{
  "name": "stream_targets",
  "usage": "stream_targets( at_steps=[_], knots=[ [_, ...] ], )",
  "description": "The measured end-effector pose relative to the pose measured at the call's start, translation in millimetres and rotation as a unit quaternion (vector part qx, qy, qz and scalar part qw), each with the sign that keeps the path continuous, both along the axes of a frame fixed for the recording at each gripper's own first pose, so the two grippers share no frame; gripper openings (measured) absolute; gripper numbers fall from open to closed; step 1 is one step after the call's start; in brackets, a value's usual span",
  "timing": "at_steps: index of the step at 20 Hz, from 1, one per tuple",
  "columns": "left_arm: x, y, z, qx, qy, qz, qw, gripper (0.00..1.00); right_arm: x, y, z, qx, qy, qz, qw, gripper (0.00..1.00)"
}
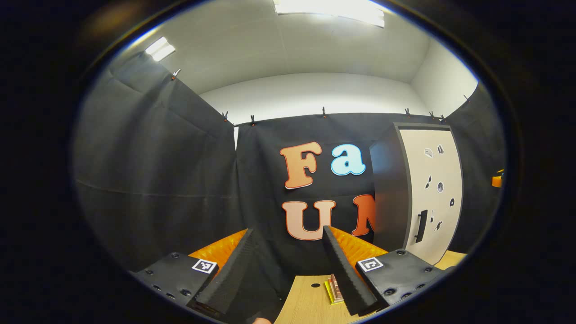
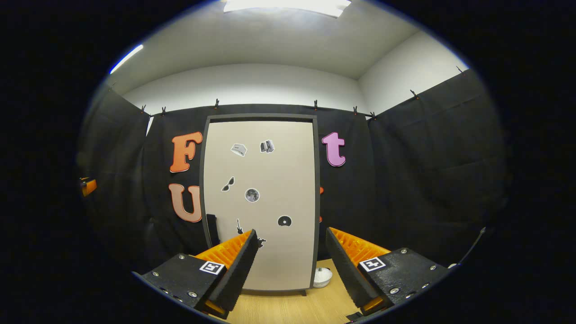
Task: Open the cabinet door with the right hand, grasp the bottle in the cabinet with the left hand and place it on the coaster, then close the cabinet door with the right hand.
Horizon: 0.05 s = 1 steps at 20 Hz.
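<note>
The tall dark cabinet [image 2: 260,118] stands on the wooden table straight ahead in the right gripper view. Its beige door [image 2: 265,207] carries small stickers and is closed, hiding the inside. A black handle [image 2: 211,228] runs down the door's left edge. My right gripper [image 2: 291,232] is open and empty, a short way in front of the door. In the left gripper view the cabinet [image 1: 390,189] is off to the right, its handle [image 1: 420,226] facing me. My left gripper [image 1: 288,231] is open and empty, above a small stack of flat coloured squares [image 1: 334,289], possibly the coaster.
The light wooden table [image 1: 306,306] runs below both grippers. A small white round object [image 2: 322,276] sits on the table [image 2: 288,310] by the cabinet's lower right corner. Black cloth walls close in the booth on all sides.
</note>
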<state>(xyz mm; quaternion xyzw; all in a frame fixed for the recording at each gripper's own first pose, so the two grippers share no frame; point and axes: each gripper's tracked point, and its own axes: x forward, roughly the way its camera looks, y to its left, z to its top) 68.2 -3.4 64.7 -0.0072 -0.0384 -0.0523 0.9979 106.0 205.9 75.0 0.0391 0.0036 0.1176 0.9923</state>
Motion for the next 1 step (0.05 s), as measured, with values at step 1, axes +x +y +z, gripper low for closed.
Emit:
stream_targets(
  at_steps=[1],
  knots=[
    [-2.4,4.1,-0.1,0.000,0.000,0.002,1.000,0.96,-0.4,0.3,0.5,-0.004,-0.002,-0.002,1.000,0.93]
  ],
)
